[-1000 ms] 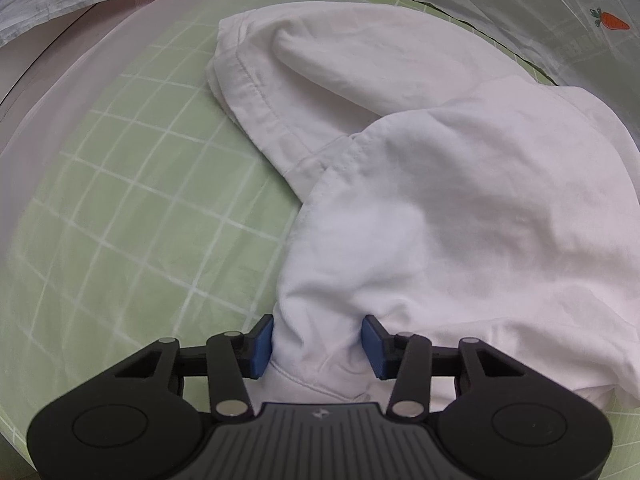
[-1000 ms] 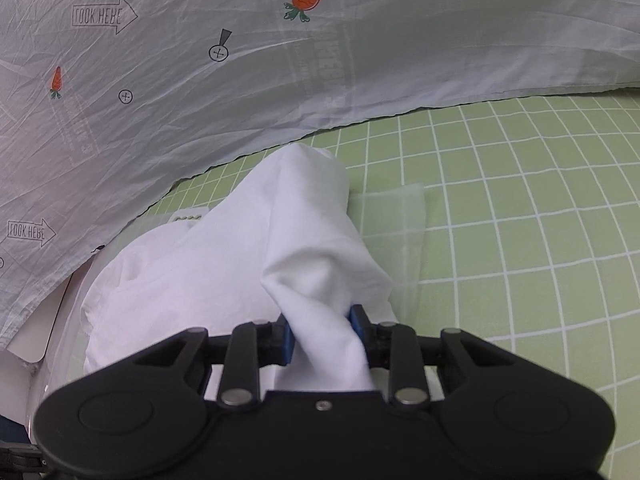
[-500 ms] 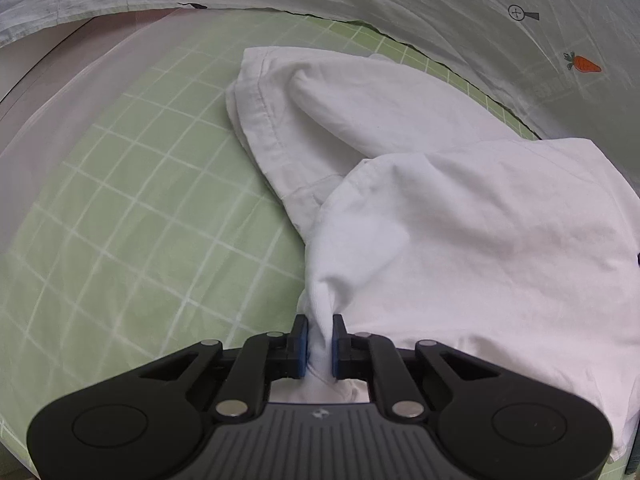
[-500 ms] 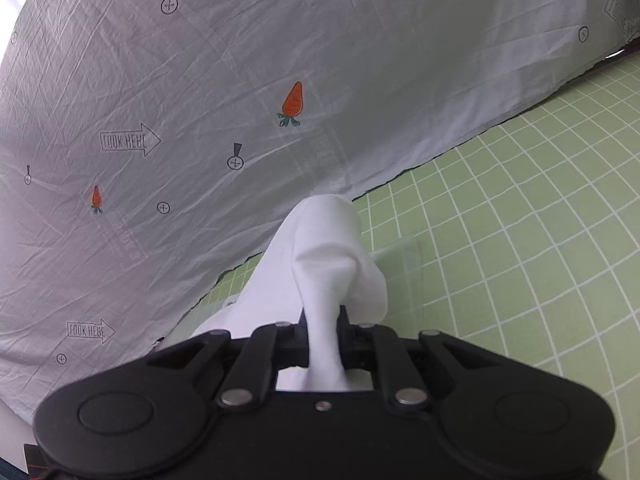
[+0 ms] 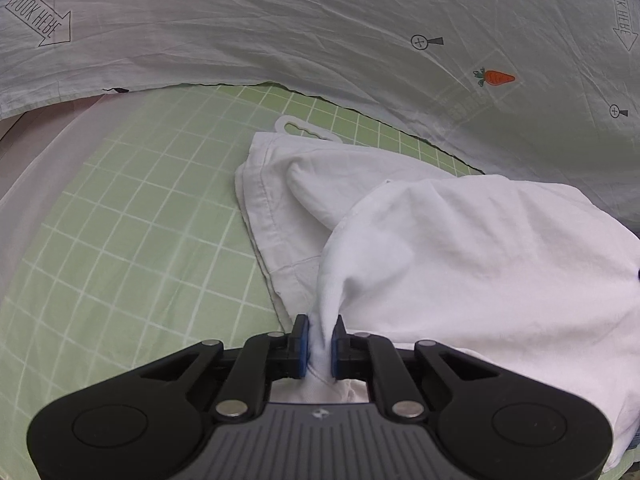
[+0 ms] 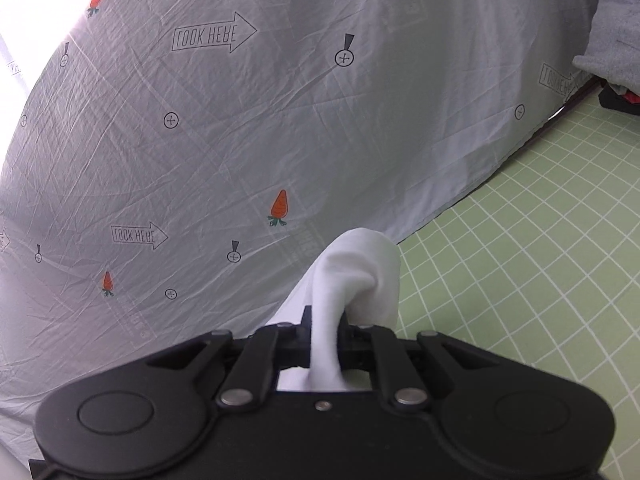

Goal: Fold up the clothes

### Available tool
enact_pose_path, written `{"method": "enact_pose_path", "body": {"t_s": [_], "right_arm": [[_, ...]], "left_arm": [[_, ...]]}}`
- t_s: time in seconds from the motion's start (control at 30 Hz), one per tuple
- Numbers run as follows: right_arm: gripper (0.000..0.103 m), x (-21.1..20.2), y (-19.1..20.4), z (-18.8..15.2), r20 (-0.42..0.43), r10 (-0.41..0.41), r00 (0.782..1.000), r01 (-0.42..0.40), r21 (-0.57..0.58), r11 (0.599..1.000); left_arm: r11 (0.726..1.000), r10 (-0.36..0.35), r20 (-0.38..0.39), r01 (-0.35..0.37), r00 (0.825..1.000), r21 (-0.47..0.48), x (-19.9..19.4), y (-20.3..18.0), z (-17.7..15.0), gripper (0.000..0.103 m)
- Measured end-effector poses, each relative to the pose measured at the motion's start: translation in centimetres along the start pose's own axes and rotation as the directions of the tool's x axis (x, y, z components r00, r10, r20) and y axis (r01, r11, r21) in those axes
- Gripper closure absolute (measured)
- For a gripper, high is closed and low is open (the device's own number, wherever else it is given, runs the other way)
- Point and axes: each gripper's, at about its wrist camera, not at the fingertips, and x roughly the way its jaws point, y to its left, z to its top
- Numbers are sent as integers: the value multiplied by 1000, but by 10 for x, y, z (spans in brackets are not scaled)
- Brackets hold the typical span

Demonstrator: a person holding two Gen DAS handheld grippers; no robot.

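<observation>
Your left gripper (image 5: pixel 319 342) is clenched on a bunched fold of the white garment (image 5: pixel 472 256), which lies on the green grid mat (image 5: pixel 132 240) near the printed sheet (image 5: pixel 320 32); your right gripper (image 6: pixel 325 336) pinches another fold of the garment (image 6: pixel 360 272), lifted off the mat (image 6: pixel 520 264).
</observation>
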Motion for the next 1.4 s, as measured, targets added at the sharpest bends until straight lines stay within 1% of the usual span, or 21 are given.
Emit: {"method": "enact_pose_path", "body": {"t_s": [0.1,0.2,0.33,0.43,0.5,0.6,0.67,0.77,0.83,0.87,0.9,0.93,1.03,1.1,1.17,1.23,1.33,1.4], "right_arm": [[95,2,4,8,5,-39,999,39,-62,997],[95,16,2,8,-41,-102,994,98,-84,992],[95,36,2,-5,-97,-182,979,169,-123,978],[95,48,13,-14,-112,-219,969,191,-219,957],[95,54,21,-18,-120,-231,965,191,-278,941],[94,65,29,-23,-141,-246,959,189,-329,925],[94,72,29,-26,-160,-272,949,204,-347,915],[88,79,27,-31,-180,-316,932,228,-387,894],[77,81,26,-35,-189,-339,922,236,-418,877],[76,80,25,-36,-195,-343,919,236,-426,874],[73,79,23,-36,-199,-343,918,233,-429,873],[68,78,21,-35,-200,-342,918,233,-426,874],[60,70,15,-28,-183,-339,923,246,-398,884],[55,62,8,-20,-161,-335,928,260,-362,895],[53,57,1,-12,-145,-325,934,265,-325,908],[48,54,-7,-5,-131,-313,941,266,-288,920],[48,51,-16,3,-100,-309,946,279,-237,930],[49,50,-22,8,-75,-343,936,321,-208,924]], "left_arm": [[1000,-23,12,23,1000,9,0,-2,5,92],[1000,-17,13,17,1000,-4,3,4,8,92],[999,-4,9,4,1000,-33,3,14,7,92],[998,3,5,-2,1000,-61,3,25,6,92],[997,9,-3,-9,1000,-81,5,31,6,92],[994,22,-18,-23,1000,-111,11,40,5,92],[993,25,-22,-27,999,-116,13,42,4,92],[993,28,-26,-31,999,-118,16,44,2,91],[992,33,-31,-36,999,-119,19,46,1,91],[992,34,-35,-38,999,-123,20,47,0,91],[991,34,-40,-38,999,-129,21,49,-1,91],[990,34,-44,-39,998,-134,22,51,-1,91],[988,34,-59,-42,998,-150,26,55,-4,90],[987,33,-65,-43,997,-157,27,57,-6,90],[986,32,-69,-43,997,-163,29,58,-7,90],[985,35,-74,-46,997,-164,30,58,-8,90],[984,46,-81,-59,996,-166,32,59,-8,90],[983,65,-87,-79,994,-167,34,60,-9,90]]}}
